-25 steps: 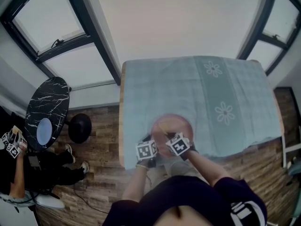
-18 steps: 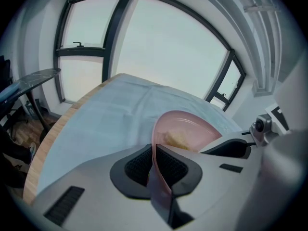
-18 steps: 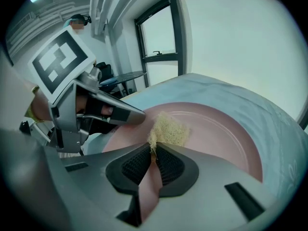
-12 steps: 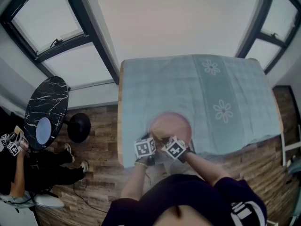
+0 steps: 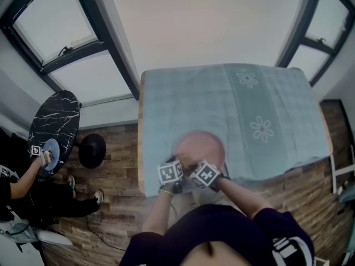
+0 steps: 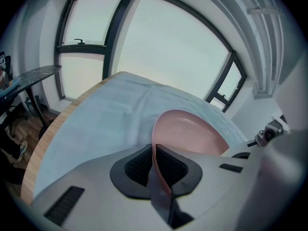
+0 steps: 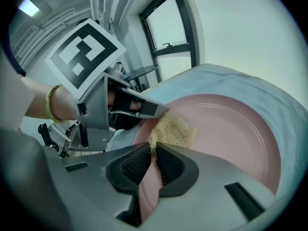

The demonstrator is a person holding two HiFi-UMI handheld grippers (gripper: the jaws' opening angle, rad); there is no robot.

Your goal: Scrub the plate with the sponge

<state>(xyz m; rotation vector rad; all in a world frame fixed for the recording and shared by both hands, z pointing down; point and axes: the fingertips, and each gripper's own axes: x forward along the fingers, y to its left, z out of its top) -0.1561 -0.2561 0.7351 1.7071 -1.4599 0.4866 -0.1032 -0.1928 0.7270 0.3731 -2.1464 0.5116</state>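
Observation:
A pink plate [image 5: 202,146] lies on the pale blue tablecloth [image 5: 233,104] near the table's front edge. My left gripper [image 6: 154,153] is shut on the plate's [image 6: 190,134] near rim, which stands between its dark pads. My right gripper [image 7: 154,154] is shut on a yellow fibrous sponge [image 7: 172,129] that rests on the plate's [image 7: 231,129] inner face, close to the left gripper [image 7: 122,107]. In the head view both marker cubes sit side by side at the plate's near edge: the left gripper [image 5: 175,166] and the right gripper [image 5: 195,166].
The table's wooden left edge [image 5: 140,143] runs close beside the plate. On the floor to the left are a black marble side table [image 5: 54,127] and a black stool [image 5: 91,150]. A seated person [image 5: 22,195] reaches onto that side table.
My right gripper has slid the sponge a little to the left across the plate and turned slightly. The left gripper keeps its hold. The person at left now reaches to the side table.

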